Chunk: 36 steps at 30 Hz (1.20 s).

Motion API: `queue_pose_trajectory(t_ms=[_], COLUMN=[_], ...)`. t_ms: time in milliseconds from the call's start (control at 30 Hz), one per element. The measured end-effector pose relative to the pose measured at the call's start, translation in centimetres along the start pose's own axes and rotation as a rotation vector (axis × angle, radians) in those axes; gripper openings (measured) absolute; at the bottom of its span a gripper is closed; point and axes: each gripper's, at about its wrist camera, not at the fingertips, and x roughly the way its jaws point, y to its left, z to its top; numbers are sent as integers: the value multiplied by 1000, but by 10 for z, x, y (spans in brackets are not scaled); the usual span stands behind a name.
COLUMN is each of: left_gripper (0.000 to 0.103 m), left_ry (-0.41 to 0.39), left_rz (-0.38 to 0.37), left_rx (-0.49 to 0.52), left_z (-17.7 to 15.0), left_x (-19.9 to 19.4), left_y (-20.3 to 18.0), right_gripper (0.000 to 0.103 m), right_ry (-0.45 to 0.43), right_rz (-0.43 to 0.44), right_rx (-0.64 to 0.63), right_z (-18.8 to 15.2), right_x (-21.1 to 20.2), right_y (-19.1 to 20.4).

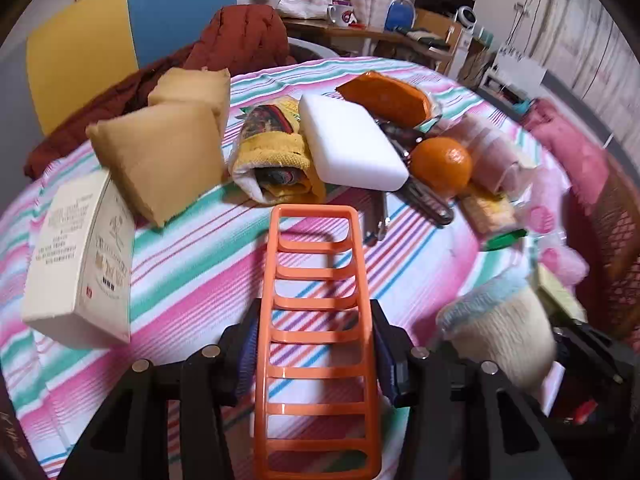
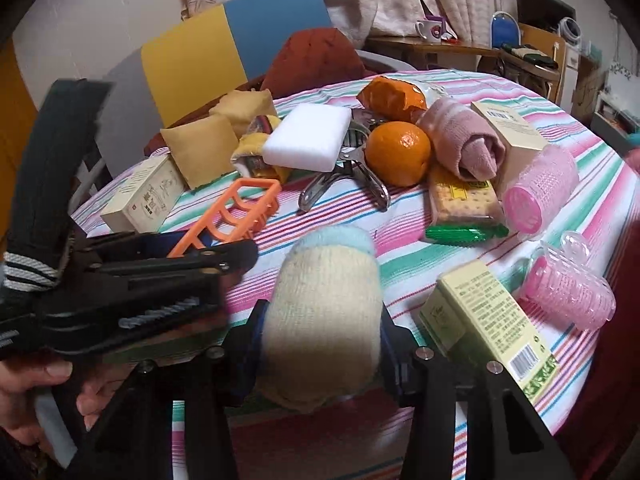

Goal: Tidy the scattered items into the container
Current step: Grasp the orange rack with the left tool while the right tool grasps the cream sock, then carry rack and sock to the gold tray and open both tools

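- Scattered items cover the striped tablecloth [image 1: 192, 280], piled mostly at its far side; I can't pick out the container in either view.
- Two mustard cushions [image 1: 160, 160] lean together at the far left, the nearer one touching a cream carton [image 1: 76, 264].
- White foam block [image 1: 352, 144] rests tilted over a rolled yellow towel [image 1: 276, 160], with metal tongs [image 2: 348, 184] under it and an orange [image 2: 400, 152] just beside.
- Right gripper [image 2: 320, 344] has its fingers clamped on a cream rolled sock [image 2: 324, 312] with a pale blue cuff, held above the cloth.
- Left gripper [image 1: 316, 344] has its fingers pressed on both sides of an orange plastic rack [image 1: 316, 312], which points toward the pile.
- Two pink hair rollers [image 2: 540, 188] lie at the right, near a biscuit packet [image 2: 464, 204].
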Motion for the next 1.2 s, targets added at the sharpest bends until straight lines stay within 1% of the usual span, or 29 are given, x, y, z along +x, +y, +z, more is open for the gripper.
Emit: queue_pose_trajectory(t_ms=[67,133,267,333,433,533,600,700,800,867,933,1000,1067,1167,1200], left_gripper=[49,49,49,49,49,49,49,49,49,49,49,49,49,49,49], left_ry=[-9,-25,-63,-86,-133,-170,-182,-182,-173,-146,-108,-75,-58,-29,-21], left_rz=[-6,-18,13,29,80,127,145,210,277,338,391,409,408,459,477], left_rx=[-36,-61,-100,-123,-164,-234,-291,-375,-448,-465,-496,-545,-577,-593,-595], left_z=[-8,-17,-37,-43,-53,-71,-84,-103,-123,-134,-144,-154,-160,-163,-163], left_x=[-13,-27,-61,-80,-111,-149,-168,-190,-207,-209,-205,-198,-194,-190,-190], left_y=[9,15,26,38,64,104,132,179,229,261,292,316,335,357,362], right_gripper=[49,49,49,49,49,49,49,49,49,49,49,49,50,50,52], right_ry=[3,7,2,-2,-5,-15,-15,9,44,93,172,229,273,318,322], right_rz=[-9,1,48,92,163,243,286,366,418,428,438,427,419,411,415], right_rx=[-2,-3,-29,-50,-105,-186,-241,-303,-383,-417,-421,-418,-401,-368,-366], right_z=[-1,-3,1,7,19,29,36,42,42,40,36,30,27,23,21], right_x=[-3,-8,-15,-17,-18,-21,-19,-12,-3,9,29,45,63,89,96], right_y=[2,7,31,52,93,144,184,245,304,339,373,393,408,426,432])
